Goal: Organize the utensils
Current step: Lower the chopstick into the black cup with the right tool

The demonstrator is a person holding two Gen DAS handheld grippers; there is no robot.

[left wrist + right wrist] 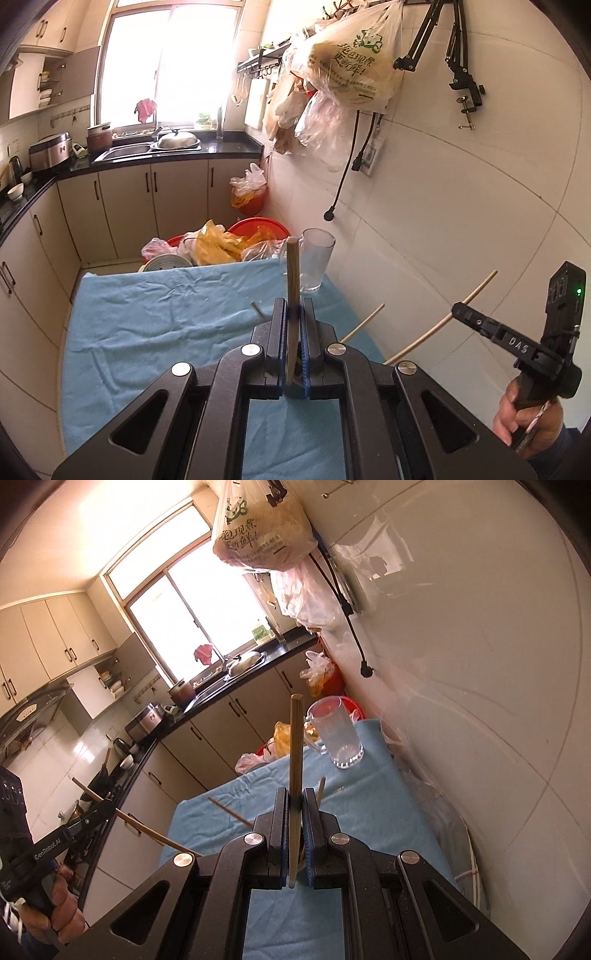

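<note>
My left gripper [294, 304] is shut on a wooden chopstick [291, 273] that stands up out of its jaws, just in front of a clear glass mug [316, 258] at the far right corner of the blue cloth [166, 332]. My right gripper [294, 794] is shut on a second chopstick [295, 746], with the glass mug [338, 734] a little beyond and to its right. Each view shows the other gripper: right gripper [458, 309], left gripper [110, 805]. Two loose chopsticks [229, 810] [320, 788] lie on the blue cloth [369, 812].
A tiled wall [461, 221] runs close along the table's right side. Beyond the far edge sit red basins [258, 229] filled with plastic bags. Bags [351, 62] and a cable hang from the wall above. Cabinets and a black counter with a sink [125, 151] lie further back.
</note>
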